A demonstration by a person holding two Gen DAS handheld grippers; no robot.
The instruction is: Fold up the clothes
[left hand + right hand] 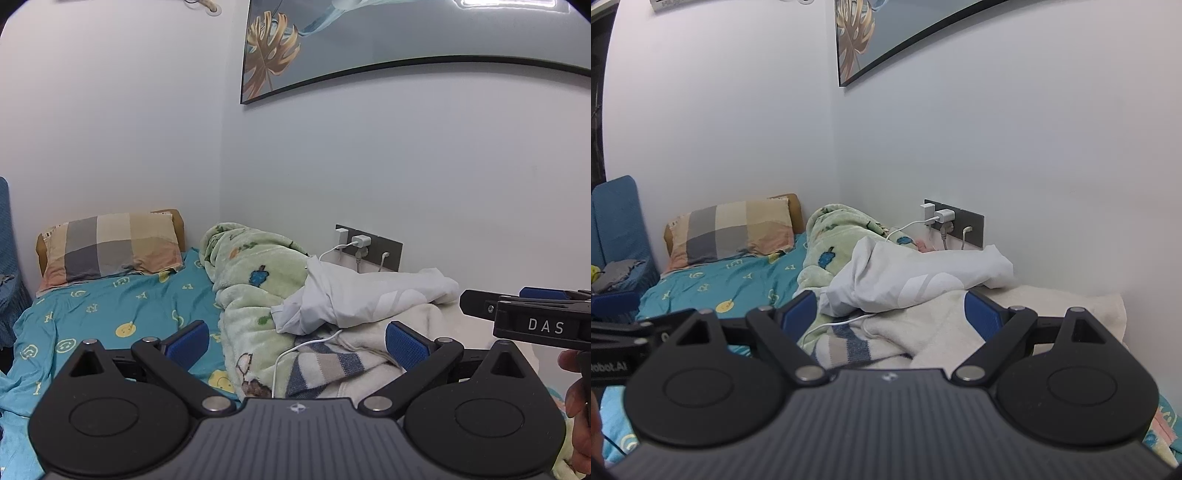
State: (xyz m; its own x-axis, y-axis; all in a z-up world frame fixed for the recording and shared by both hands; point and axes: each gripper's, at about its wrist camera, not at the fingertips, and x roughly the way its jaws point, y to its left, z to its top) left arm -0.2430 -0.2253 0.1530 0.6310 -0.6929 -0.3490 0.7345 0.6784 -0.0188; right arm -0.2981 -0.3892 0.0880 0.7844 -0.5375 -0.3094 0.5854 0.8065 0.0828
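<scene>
Now both my tongs hang over the bed, jaws wide and empty: left gripper (297, 341), right gripper (892, 314). White garment (916, 280) lies crumpled just ahead, atop green blanket (251, 280) and cream blanket (938, 325), near the wall.

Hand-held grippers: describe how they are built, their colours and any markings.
Each hand-held gripper, left and right, has a ribbed dark grey body with a small logo, two round black discs, black link arms with silver pins, and fingers with blue textured pads. The right one's side reads "DAS" in white.
</scene>
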